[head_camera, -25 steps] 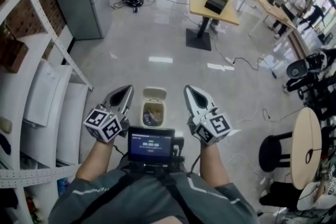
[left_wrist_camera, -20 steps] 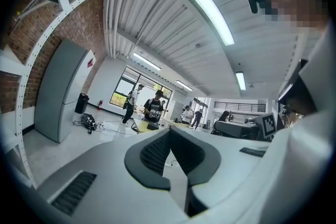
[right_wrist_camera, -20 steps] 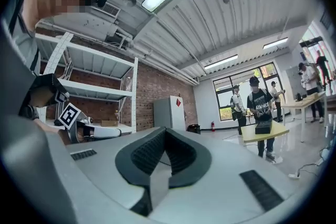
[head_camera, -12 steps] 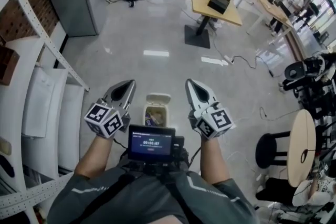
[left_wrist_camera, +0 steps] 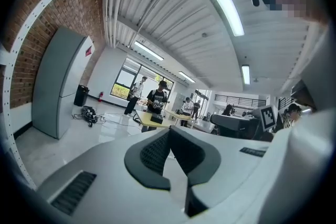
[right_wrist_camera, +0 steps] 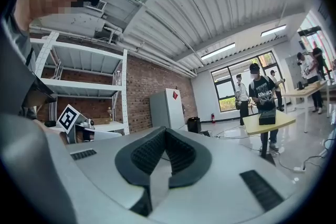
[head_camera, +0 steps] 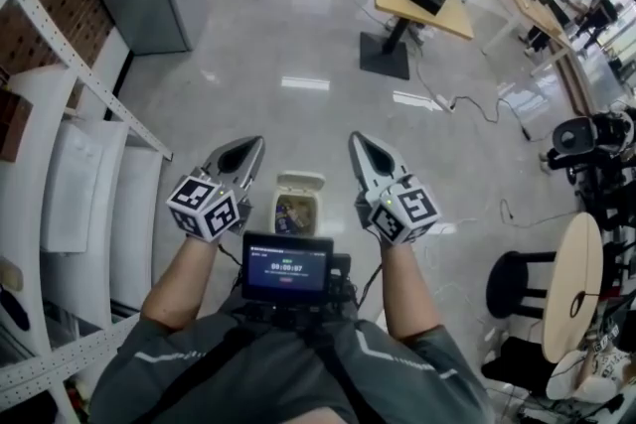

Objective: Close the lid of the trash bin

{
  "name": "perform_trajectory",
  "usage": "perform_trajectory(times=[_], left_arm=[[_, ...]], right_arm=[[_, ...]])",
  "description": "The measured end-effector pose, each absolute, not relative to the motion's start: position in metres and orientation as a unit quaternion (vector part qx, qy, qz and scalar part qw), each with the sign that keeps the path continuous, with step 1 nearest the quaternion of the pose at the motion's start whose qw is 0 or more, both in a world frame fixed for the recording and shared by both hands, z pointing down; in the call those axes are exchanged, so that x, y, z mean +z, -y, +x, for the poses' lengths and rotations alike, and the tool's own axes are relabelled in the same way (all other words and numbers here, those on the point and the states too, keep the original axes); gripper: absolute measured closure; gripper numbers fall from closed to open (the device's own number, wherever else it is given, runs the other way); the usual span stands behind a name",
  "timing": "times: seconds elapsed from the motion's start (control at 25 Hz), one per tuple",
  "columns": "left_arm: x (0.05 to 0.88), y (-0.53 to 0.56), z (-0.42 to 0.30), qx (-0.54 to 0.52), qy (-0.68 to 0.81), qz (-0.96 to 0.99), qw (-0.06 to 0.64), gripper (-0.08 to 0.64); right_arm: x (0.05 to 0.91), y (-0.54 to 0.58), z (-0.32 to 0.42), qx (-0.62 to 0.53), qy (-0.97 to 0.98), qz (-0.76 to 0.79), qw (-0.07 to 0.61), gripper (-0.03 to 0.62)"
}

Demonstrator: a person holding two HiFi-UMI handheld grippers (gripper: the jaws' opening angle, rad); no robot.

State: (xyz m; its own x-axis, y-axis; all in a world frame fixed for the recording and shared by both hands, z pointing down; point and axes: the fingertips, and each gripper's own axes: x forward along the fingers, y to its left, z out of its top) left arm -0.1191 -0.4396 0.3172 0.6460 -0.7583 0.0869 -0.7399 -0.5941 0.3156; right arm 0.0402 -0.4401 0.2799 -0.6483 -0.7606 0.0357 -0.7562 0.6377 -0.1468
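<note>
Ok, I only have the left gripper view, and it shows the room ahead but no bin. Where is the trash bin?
Observer: In the head view the trash bin stands on the floor, below and between the left gripper and the right gripper.
Operator: Is its lid down?
Observer: No. The lid stands open at the bin's far side, and rubbish shows inside.
Operator: And the right gripper?
Observer: Its jaws are together on nothing.
</note>
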Motion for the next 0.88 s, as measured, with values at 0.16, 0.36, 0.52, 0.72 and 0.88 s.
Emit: perform_trajectory(times=[0.16, 0.36, 0.52, 0.72, 0.88], left_arm=[[0.337, 0.465, -0.111, -0.022, 0.433, 0.884, 0.176, 0.557], [0.380, 0.483, -0.103, -0.004, 0.442, 0.874, 0.201, 0.557], [0.421, 0.501, -0.097, 0.027, 0.443, 0.870, 0.213, 0.557], [0.466, 0.517, -0.098, 0.041, 0.437, 0.868, 0.234, 0.557], [0.516, 0.524, -0.096, 0.072, 0.428, 0.865, 0.253, 0.541]], right_arm=[[0.301, 0.467, 0.051, -0.094, -0.904, -0.416, -0.007, 0.591], [0.345, 0.478, 0.053, -0.141, -0.905, -0.402, -0.021, 0.591], [0.395, 0.497, 0.053, -0.158, -0.902, -0.398, -0.058, 0.591], [0.470, 0.520, 0.050, -0.190, -0.885, -0.411, -0.111, 0.591], [0.521, 0.527, 0.043, -0.211, -0.882, -0.399, -0.136, 0.591]])
